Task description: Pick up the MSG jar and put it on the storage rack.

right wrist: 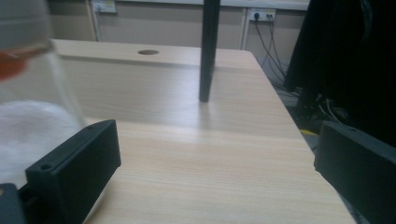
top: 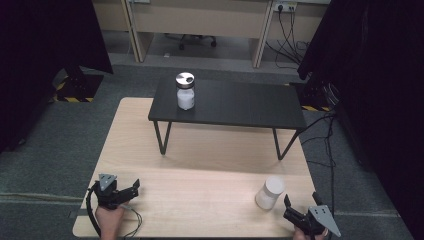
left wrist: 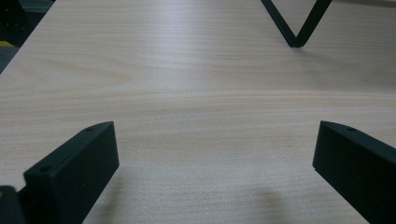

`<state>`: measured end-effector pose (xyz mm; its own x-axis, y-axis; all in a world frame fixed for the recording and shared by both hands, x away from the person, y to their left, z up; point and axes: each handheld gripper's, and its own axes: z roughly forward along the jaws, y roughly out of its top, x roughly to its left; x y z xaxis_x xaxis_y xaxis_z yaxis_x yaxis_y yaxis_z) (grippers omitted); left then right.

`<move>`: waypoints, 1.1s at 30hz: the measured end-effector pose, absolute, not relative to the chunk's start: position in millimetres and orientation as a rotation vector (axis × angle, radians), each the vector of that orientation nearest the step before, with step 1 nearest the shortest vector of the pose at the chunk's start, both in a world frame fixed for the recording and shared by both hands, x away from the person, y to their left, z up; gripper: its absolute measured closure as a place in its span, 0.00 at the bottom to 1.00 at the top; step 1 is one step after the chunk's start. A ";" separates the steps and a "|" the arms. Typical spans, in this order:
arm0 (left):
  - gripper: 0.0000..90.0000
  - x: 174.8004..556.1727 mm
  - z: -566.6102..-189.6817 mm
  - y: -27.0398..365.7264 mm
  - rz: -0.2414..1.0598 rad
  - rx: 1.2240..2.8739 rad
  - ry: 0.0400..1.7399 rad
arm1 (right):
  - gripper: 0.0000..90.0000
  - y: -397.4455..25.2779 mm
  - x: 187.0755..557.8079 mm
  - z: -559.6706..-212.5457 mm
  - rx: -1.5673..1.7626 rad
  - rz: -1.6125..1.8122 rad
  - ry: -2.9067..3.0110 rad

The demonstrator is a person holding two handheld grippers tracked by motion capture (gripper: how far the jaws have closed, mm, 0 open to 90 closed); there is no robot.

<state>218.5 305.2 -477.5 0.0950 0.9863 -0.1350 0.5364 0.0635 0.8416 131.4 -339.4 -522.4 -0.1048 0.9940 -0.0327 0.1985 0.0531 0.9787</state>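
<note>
A clear jar [top: 185, 91] with a silver lid and white contents stands on the left part of a small black table [top: 240, 102]. A white, lidless jar [top: 270, 192] sits on the wooden table [top: 200, 165] near its front right; in the right gripper view this jar [right wrist: 28, 112] looms blurred at the left. My right gripper [top: 300, 206] is open just right of that jar, with nothing between its jaws. My left gripper [top: 134, 187] is open at the front left, and my left gripper [left wrist: 215, 158] frames bare wood.
The black table's thin legs [top: 162, 137] stand on the wood; one leg [right wrist: 208, 51] rises ahead in the right gripper view. Dark curtains [top: 370, 75] hang on both sides. Cables [top: 325, 145] trail over the grey carpet at the right. Desks line the back wall.
</note>
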 end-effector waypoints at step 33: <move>0.00 218.9 -476.6 304.9 0.706 1.594 1.542 | 0.01 -330.2 122.2 -506.3 1.121 1.325 1.594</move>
<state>218.9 304.9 -476.6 0.1044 0.9859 -0.1309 0.5448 0.0535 0.8369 122.2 -330.2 -506.3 -0.3212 0.9468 -0.0218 0.1519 0.0742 0.9856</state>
